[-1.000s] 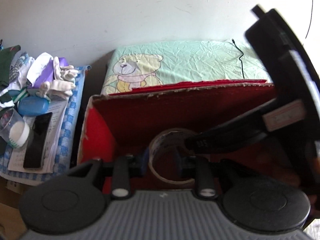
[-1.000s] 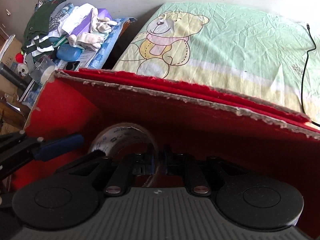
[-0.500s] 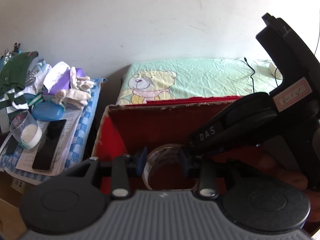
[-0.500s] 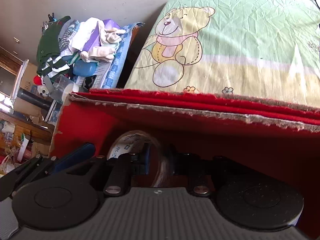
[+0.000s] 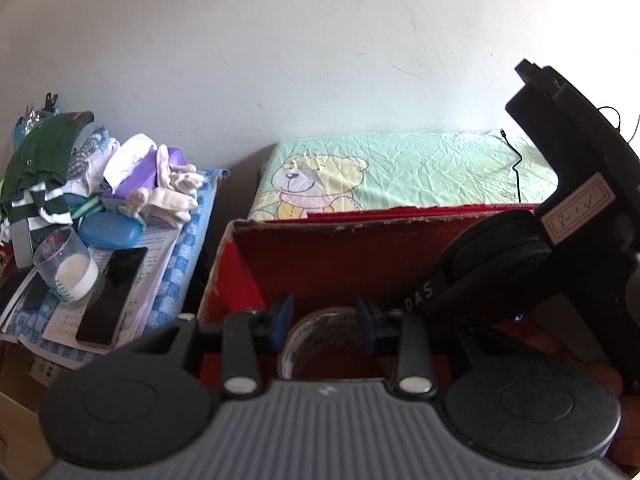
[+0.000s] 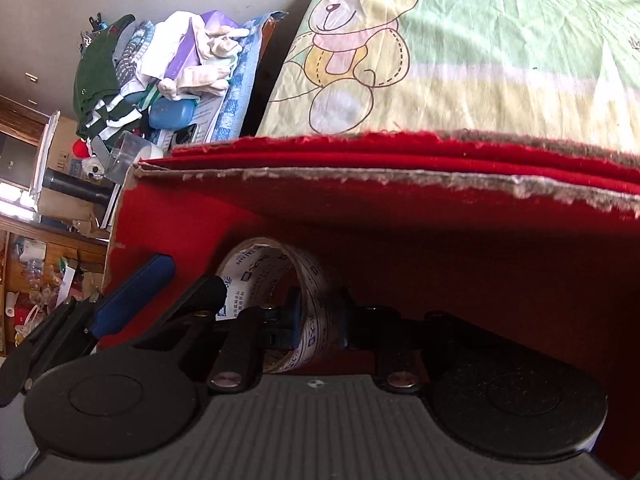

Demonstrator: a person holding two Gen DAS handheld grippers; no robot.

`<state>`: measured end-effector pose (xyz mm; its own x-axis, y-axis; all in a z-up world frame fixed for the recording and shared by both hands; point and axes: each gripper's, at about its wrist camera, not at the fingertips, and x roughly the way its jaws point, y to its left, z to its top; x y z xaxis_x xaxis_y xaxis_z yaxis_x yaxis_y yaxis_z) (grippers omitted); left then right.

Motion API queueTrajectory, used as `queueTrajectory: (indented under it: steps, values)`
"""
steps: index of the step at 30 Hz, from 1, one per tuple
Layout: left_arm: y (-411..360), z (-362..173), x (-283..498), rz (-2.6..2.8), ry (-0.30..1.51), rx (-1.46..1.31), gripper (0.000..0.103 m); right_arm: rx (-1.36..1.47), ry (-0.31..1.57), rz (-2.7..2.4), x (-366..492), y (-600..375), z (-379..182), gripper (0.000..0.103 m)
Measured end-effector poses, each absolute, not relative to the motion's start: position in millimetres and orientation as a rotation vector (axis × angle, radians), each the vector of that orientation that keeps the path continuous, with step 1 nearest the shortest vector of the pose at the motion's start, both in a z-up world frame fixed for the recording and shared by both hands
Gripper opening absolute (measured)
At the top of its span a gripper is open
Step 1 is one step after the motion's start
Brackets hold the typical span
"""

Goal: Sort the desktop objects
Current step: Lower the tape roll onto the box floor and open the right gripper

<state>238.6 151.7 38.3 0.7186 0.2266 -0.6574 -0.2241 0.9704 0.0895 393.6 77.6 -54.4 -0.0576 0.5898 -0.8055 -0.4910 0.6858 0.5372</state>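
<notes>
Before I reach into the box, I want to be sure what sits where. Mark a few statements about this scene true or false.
1. The roll of tape is inside the red box. True.
2. The phone lies on the bear pillow. False: it lies on papers to the left of the box.
3. A black cable lies across the bear pillow. True.
4. The plastic cup is in the box. False: it is outside, beside the phone.

A red box (image 5: 248, 276) with a frayed pale edge, a clear tape roll (image 6: 280, 280) printed blue — behind, mint-and-yellow bedding (image 5: 420, 172) bearing a yellow bear, blue-checked cloth (image 5: 188, 248).
</notes>
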Motion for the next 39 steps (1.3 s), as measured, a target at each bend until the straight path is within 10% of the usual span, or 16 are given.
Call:
queueTrajectory:
  steps: [20,24,39]
  values:
    - [144,34,247,0.281,0.779,0.078,0.037,0.128,1.213,0.867,396,61,-36,0.030]
    - [144,33,247,0.285,0.782,0.088,0.037,0.158,1.211,0.831,385,43,-28,0.055]
    - [136,31,249,0.361,0.786,0.167,0.044,0.072,1.052,0.649,354,8,-24,0.055]
